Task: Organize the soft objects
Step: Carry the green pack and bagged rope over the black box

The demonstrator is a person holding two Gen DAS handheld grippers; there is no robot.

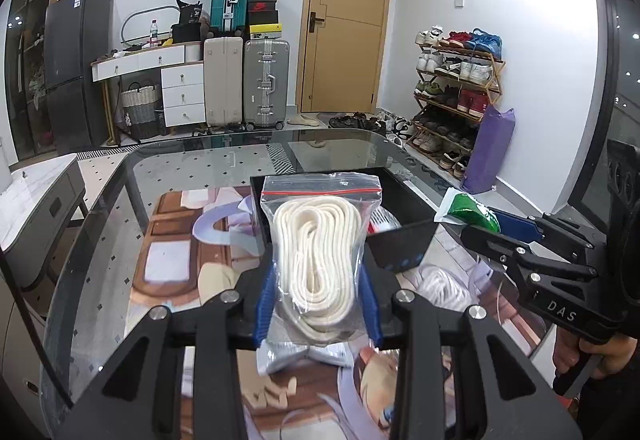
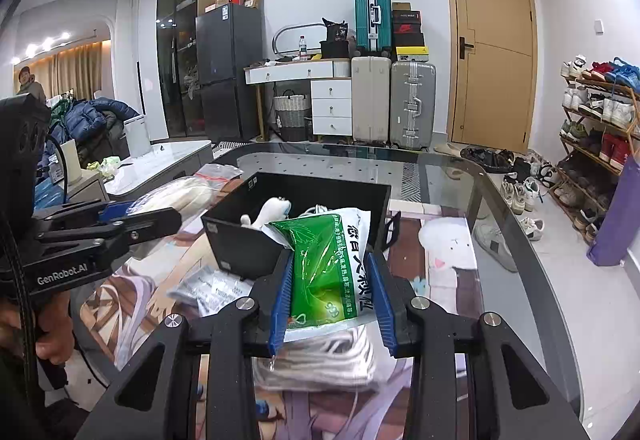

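My left gripper (image 1: 318, 276) is shut on a clear zip bag of cream rope (image 1: 318, 252) and holds it above the printed mat, just in front of the black box (image 1: 404, 196). My right gripper (image 2: 330, 268) is shut on a green and white packet (image 2: 328, 268) and holds it at the near edge of the black box (image 2: 240, 244). Inside the box lie a white plush toy (image 2: 272, 212) and white cord. The right gripper with its packet shows at the right of the left wrist view (image 1: 476, 214). The left gripper with its rope bag shows at the left of the right wrist view (image 2: 176, 200).
Another bag of white rope (image 2: 320, 360) lies on the mat under my right gripper, and a silver packet (image 2: 216, 290) lies left of it. A white plush (image 2: 448, 244) lies right of the box. The glass table's edge (image 2: 500, 200) curves off at the right.
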